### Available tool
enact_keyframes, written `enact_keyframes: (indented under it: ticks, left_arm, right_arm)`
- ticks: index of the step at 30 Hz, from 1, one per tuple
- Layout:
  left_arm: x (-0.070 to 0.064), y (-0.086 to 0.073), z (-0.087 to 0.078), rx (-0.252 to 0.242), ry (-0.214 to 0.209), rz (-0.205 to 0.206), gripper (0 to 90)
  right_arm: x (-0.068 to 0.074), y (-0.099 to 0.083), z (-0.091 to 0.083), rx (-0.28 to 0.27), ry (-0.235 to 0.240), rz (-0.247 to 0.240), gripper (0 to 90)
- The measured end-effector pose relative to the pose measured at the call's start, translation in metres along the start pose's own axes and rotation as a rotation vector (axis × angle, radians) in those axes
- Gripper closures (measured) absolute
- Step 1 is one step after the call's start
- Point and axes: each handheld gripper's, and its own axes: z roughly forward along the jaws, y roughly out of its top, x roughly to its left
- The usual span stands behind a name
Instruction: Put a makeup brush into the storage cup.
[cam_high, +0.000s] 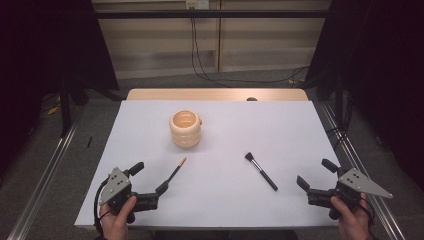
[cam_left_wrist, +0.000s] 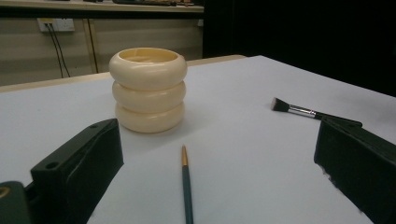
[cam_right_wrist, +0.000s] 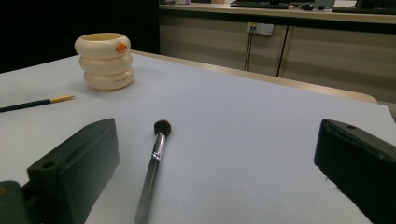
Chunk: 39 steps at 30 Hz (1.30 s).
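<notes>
On the table (cam_high: 220, 195), cream three-ringed holder (cam_high: 185, 128); both grippers' fingers spread wide, empty.

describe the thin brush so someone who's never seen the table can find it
Start at the cream ringed cup toward the table's far side, then come toward the person's left. The thin brush lies flat there, before the left gripper. Unlike the makeup brush on the right, it has a pencil-slim dark handle and a gold-orange tip.

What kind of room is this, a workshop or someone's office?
Probably a lab or recording studio, not an office. A white-covered table stands between dark curtains, with metal rails on the floor either side, and loose cables hang from a wall socket behind it.
</notes>
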Motion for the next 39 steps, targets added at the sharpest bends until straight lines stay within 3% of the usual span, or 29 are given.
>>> enact_keyframes:
  ticks: [10, 21, 23, 25, 32, 35, 39]
  left_arm:
    - [0.001, 0.000, -0.001, 0.002, 0.008, -0.014, 1.1]
    - [-0.002, 0.001, -0.004, 0.005, 0.016, 0.017, 1.1]
    - [-0.002, 0.002, -0.004, -0.003, 0.007, 0.001, 1.1]
    - [-0.003, 0.004, -0.006, -0.004, 0.007, 0.019, 1.1]
    - [-0.003, 0.014, -0.004, 0.014, 0.026, 0.010, 1.0]
    - [-0.004, 0.018, -0.002, 0.020, 0.015, 0.036, 0.8]
    - [-0.003, 0.023, 0.001, 0.024, -0.004, 0.038, 1.0]
  right_arm:
    - [-0.003, -0.001, 0.003, 0.006, 0.014, 0.017, 0.0]
    - [-0.003, -0.001, 0.003, 0.008, 0.020, 0.026, 0.1]
    - [-0.001, 0.000, 0.003, -0.002, 0.025, 0.036, 0.1]
    - [-0.001, 0.000, 0.003, 0.002, 0.022, 0.030, 0.1]
    - [0.003, 0.001, 0.003, 0.000, 0.035, 0.017, 0.1]
    - [0.002, 0.001, 0.004, -0.003, 0.028, 0.022, 0.0]
    - [0.002, 0.001, 0.004, 0.001, 0.046, 0.023, 0.0]
